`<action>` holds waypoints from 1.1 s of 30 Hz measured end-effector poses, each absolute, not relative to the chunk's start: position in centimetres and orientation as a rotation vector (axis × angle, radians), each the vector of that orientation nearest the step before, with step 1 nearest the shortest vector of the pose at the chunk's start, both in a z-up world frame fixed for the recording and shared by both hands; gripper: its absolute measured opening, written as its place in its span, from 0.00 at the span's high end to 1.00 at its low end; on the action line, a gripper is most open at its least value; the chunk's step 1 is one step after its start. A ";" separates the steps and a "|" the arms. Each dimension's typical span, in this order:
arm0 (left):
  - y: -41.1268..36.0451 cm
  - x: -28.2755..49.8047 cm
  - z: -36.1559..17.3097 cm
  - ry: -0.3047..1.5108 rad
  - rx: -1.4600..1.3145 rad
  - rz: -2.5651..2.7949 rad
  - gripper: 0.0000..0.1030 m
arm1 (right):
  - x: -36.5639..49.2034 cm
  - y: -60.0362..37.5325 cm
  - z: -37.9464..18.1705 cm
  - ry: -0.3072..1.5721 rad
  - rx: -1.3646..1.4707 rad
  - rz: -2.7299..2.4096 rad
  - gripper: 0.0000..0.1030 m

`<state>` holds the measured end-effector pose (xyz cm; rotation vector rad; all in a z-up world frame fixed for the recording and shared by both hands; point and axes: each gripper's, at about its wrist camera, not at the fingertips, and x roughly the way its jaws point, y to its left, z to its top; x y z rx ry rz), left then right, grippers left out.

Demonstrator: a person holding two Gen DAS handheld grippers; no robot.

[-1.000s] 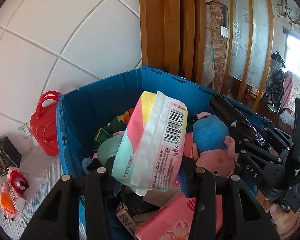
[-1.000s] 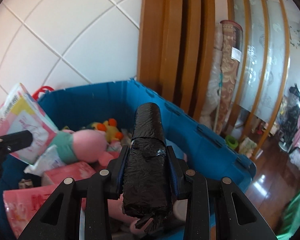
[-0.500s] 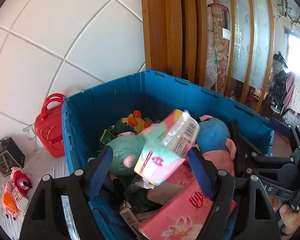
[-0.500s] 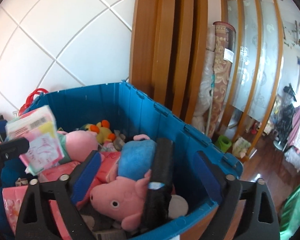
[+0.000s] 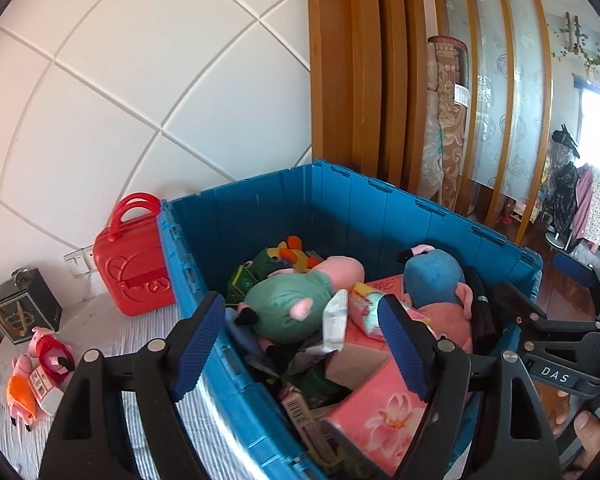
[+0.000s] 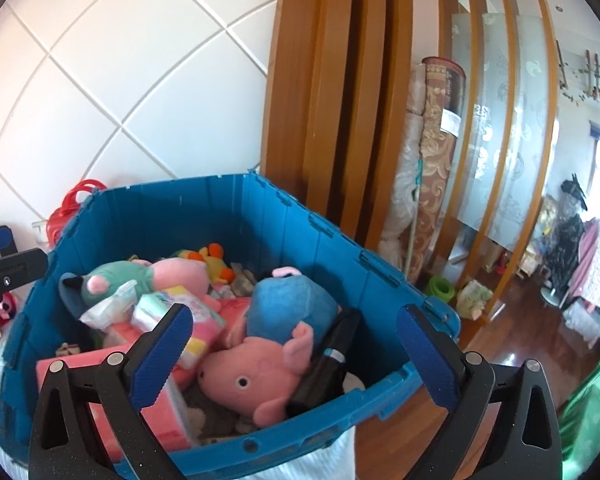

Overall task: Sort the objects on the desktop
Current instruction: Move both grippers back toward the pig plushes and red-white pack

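A blue plastic bin (image 5: 267, 200) holds the sorted items. A pastel tissue pack (image 5: 366, 306) lies loose among the plush toys, just beyond my left gripper (image 5: 300, 344), which is open and empty above the bin's near corner. In the right wrist view the same pack (image 6: 167, 308) rests left of centre. A black wrapped roll (image 6: 332, 354) leans against the bin's right wall (image 6: 380, 276), beside a pink pig plush (image 6: 255, 376). My right gripper (image 6: 293, 356) stands wide open and empty above the near rim.
A red toy suitcase (image 5: 133, 268), a black box (image 5: 23, 306) and small plush figures (image 5: 39, 368) sit on the striped cloth left of the bin. A pink tissue box (image 5: 380, 412) fills the bin's near corner. Wooden slats (image 6: 340, 100) and a rolled carpet (image 6: 436, 152) stand behind.
Both grippers opened and pulled back. The tissue pack dropped from the left gripper into the bin. The black roll fell from the right gripper against the bin's right wall.
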<state>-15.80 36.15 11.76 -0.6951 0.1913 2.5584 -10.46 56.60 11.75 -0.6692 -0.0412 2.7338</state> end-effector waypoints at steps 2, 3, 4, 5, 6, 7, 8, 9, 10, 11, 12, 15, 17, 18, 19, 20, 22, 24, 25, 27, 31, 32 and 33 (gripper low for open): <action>34.8 -15.5 11.9 0.167 -0.674 2.567 0.24 | -9.9 55.7 12.1 -0.039 -0.651 2.748 0.00; 33.8 -15.2 12.0 0.154 -0.662 2.579 0.24 | -9.7 55.3 12.3 -0.038 -0.643 2.758 0.00; 33.0 -15.1 12.0 0.146 -0.651 2.587 0.24 | -9.4 54.7 12.6 -0.038 -0.629 2.773 0.00; 32.0 -15.0 12.0 0.141 -0.639 2.591 0.24 | -9.0 53.7 12.9 -0.041 -0.610 2.797 0.00; 31.3 -15.0 12.0 0.139 -0.635 2.594 0.24 | -8.7 53.2 13.1 -0.041 -0.598 2.812 0.00; 30.2 -15.1 11.8 0.135 -0.635 2.604 0.24 | -8.3 52.1 13.4 -0.037 -0.583 2.837 0.00; 29.2 -15.1 11.7 0.128 -0.639 2.616 0.24 | -8.1 51.3 13.6 -0.034 -0.575 2.855 0.00; 27.8 -15.3 11.4 0.112 -0.649 2.632 0.24 | -7.9 50.3 13.9 -0.029 -0.564 2.881 0.00; 26.6 -15.5 11.2 0.100 -0.660 2.641 0.24 | -7.9 49.5 14.1 -0.028 -0.558 2.899 0.00; 25.3 -15.7 10.9 0.084 -0.674 2.650 0.24 | -7.8 48.1 14.4 -0.029 -0.553 2.926 0.00; 23.5 -16.0 10.6 0.058 -0.694 2.661 0.24 | -7.8 47.1 14.5 -0.033 -0.549 2.941 0.00; 18.7 -16.7 9.7 0.009 -0.740 2.712 0.24 | -8.0 43.0 14.9 -0.057 -0.551 2.998 0.00; 15.8 -17.0 9.0 -0.002 -0.765 2.750 0.24 | -8.6 39.6 15.0 -0.070 -0.569 3.050 0.00; 14.0 -17.1 8.5 -0.008 -0.781 2.777 0.24 | -8.8 38.5 14.9 -0.076 -0.576 3.068 0.00; 12.2 -17.2 8.0 -0.015 -0.798 2.806 0.24 | -9.1 36.9 14.8 -0.085 -0.587 3.092 0.00; 10.9 -17.3 7.6 -0.020 -0.810 2.823 0.24 | -9.6 35.1 14.5 -0.095 -0.602 3.115 0.00; 7.4 -17.6 6.4 -0.033 -0.849 2.872 0.24 | -10.5 31.9 13.9 -0.116 -0.645 3.155 0.00; 4.0 -17.9 5.0 -0.045 -0.900 2.924 0.24 | -11.7 28.5 12.9 -0.145 -0.711 3.195 0.00; 2.5 -18.1 4.4 -0.051 -0.927 2.947 0.24 | -12.5 26.7 12.2 -0.161 -0.753 3.213 0.00; -1.0 -18.4 2.8 -0.068 -0.993 2.995 0.24 | -14.3 22.7 10.4 -0.209 -0.861 3.246 0.00; -7.3 -18.9 -0.7 -0.106 -1.136 3.068 0.24 | -17.3 16.1 6.5 -0.302 -1.067 3.276 0.00; -9.1 -19.1 -1.6 -0.119 -1.182 3.088 0.24 | -18.1 14.3 5.4 -0.323 -1.126 3.285 0.00; -10.4 -19.2 -2.3 -0.132 -1.212 3.100 0.24 | -18.8 13.0 4.4 -0.335 -1.176 3.288 0.00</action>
